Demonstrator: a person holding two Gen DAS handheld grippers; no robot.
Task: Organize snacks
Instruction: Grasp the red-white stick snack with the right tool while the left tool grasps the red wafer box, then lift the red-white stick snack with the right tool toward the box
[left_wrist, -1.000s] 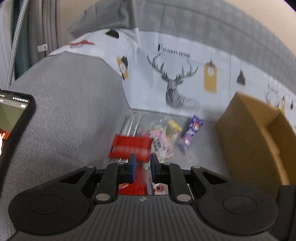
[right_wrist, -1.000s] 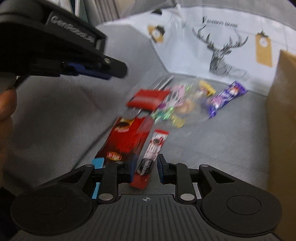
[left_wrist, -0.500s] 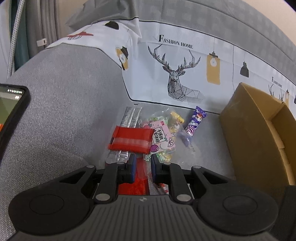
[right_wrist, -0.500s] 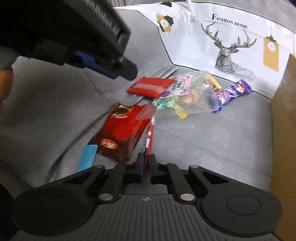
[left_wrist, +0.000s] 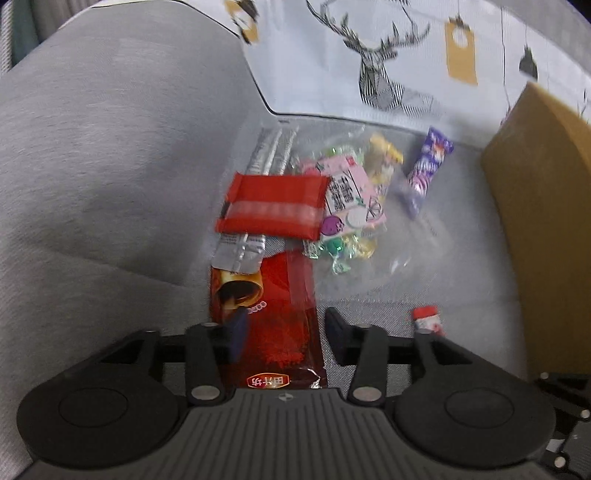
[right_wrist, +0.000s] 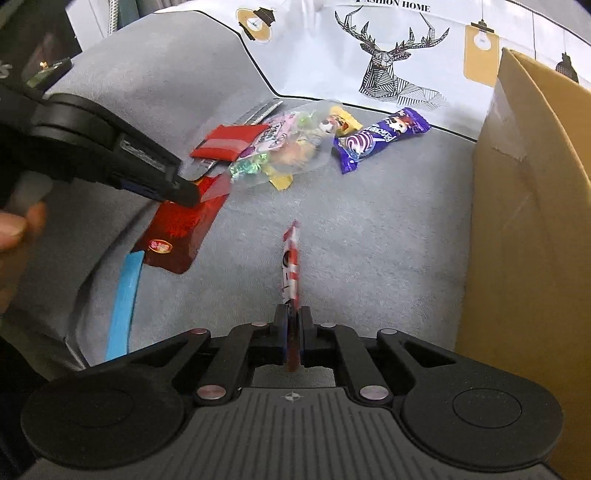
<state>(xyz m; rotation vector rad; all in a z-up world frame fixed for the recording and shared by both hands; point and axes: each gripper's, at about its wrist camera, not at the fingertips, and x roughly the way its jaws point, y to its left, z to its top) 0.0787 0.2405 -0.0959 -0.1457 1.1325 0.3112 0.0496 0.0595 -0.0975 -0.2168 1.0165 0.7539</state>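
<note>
Moved: thin red-and-white snack stick (right_wrist: 290, 258) now away from dark red foil pouch (left_wrist: 280, 325) | right gripper (right_wrist: 291, 332) pinches its near end, stick pointing straight ahead | left gripper (left_wrist: 284, 328) opening around pouch, pointing lengthwise away.

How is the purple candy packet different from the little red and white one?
The purple candy packet lies flat on the grey sofa by the deer cushion; the red and white packet is held edge-up, pinched in the right hand-held gripper. The purple one looks wider and plumper; the red and white one is thin and narrow. Both are sealed snack wrappers, still outside the cardboard box.
</note>
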